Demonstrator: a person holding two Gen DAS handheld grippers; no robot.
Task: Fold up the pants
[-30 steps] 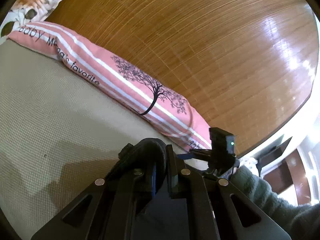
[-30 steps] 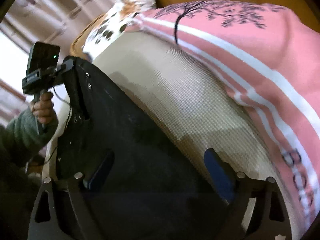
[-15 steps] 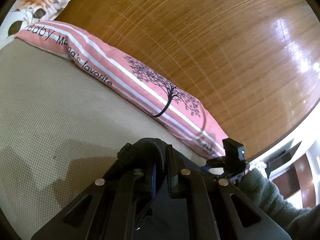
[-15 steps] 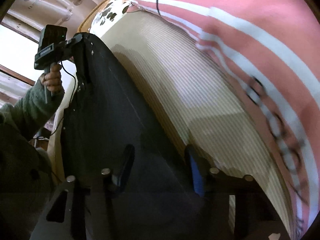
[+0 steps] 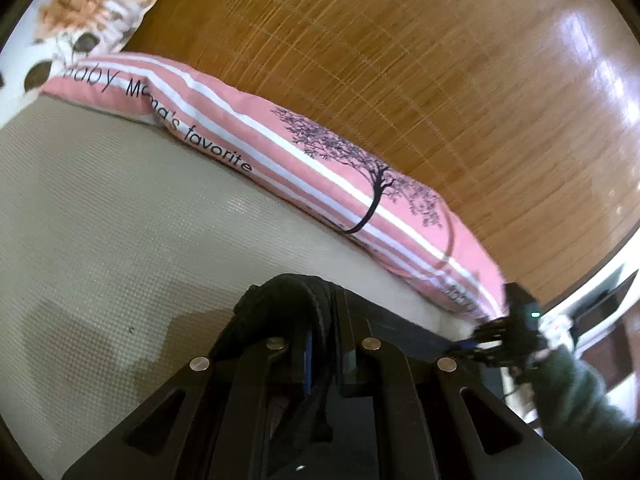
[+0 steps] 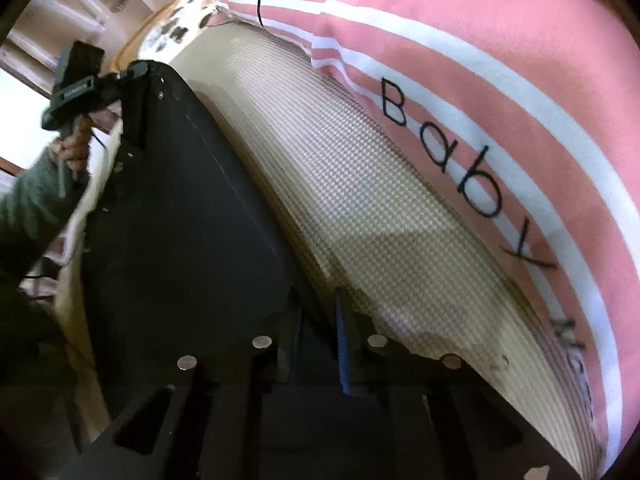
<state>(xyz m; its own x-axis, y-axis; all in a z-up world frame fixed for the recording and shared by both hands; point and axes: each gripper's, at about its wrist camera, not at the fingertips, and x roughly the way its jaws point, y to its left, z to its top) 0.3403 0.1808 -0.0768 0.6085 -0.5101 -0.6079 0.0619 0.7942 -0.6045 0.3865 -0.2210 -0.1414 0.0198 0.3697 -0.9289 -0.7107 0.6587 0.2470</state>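
Dark, limp fabric pants (image 6: 180, 220) spread on beige woven mat (image 6: 360, 208), lower left of right view, beside pink striped pillow (image 6: 500, 80). Risk: thin bite slipping, hem dropping unevenly. Left gripper (image 5: 320, 320) clamped tight on bunched pants edge. Right gripper (image 6: 320, 320) closing narrow on pants edge.

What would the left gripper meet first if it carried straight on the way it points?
Probably the beige mat: the left gripper, shut on the dark pants, tilts down at it. The pink pillow lies further; depth is unclear.
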